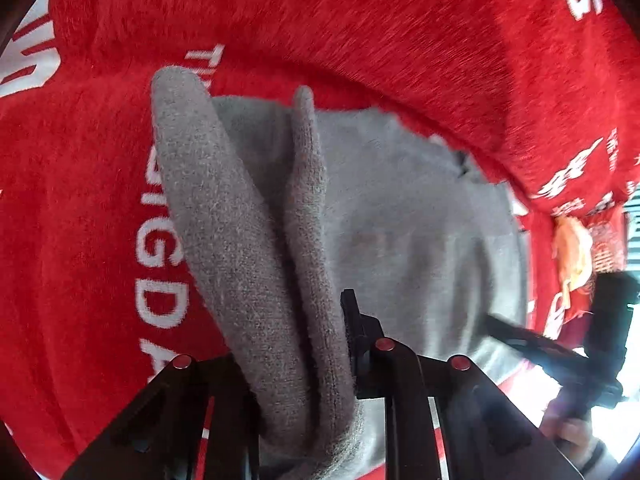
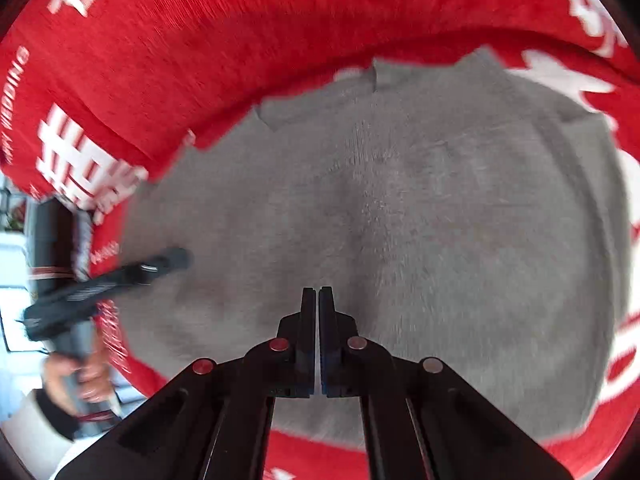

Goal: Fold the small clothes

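Observation:
A small grey knit garment [image 2: 400, 208] lies on a red cloth with white lettering [image 2: 168, 60]. In the left wrist view my left gripper [image 1: 296, 344] is shut on a folded edge of the grey garment [image 1: 240, 220], which stands up in two ridges between the fingers; the rest of the garment [image 1: 420, 220] lies flat beyond. My right gripper [image 2: 318, 292] is shut and empty, hovering over the garment's middle. The left gripper also shows in the right wrist view [image 2: 120, 276], and the right gripper shows blurred in the left wrist view [image 1: 560, 344].
The red cloth [image 1: 360, 20] covers the whole surface around the garment. A hand holds the other gripper's handle at the lower left of the right wrist view [image 2: 76, 376]. An orange and red item [image 1: 576, 248] sits at the cloth's right edge.

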Available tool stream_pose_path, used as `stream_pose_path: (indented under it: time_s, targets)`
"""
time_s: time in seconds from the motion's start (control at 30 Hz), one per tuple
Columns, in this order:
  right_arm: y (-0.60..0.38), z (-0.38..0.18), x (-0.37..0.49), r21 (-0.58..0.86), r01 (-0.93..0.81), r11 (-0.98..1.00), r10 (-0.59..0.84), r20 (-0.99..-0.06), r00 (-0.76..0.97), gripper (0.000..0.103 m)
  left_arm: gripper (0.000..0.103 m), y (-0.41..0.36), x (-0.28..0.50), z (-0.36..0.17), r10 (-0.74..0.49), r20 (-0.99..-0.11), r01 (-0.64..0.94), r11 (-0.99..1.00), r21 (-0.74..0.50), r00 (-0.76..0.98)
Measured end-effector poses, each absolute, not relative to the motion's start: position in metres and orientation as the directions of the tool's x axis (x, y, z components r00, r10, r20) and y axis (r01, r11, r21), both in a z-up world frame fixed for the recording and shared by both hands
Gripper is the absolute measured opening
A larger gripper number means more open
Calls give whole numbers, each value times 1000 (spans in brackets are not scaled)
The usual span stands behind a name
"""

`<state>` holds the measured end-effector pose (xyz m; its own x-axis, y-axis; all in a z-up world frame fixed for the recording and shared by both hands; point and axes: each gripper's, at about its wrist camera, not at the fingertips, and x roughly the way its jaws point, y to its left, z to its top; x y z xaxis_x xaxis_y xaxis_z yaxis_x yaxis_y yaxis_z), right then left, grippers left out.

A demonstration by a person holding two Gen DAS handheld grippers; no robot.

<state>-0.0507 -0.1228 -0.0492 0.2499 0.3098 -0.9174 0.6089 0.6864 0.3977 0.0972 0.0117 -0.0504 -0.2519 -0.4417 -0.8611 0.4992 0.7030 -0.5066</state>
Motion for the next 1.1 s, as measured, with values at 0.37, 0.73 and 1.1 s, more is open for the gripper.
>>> stream_pose_path:
  time_s: [0.37,0.73,1.1]
  targets:
    - [-171,-33,-100,589,608,533,407,-808,426,5,18,-73,49,32,-556,-764,593,509,-624,-327]
    - [-255,-39,-202,634,710,306,360,-767,530,6,19,-220,-65,34,-439,-835,774,378,-508,-333]
    - [-300,-58,-256,743,669,28,338,-637,693,14,85,-212,-84,51,-429,-891,858,394,-331,-147]
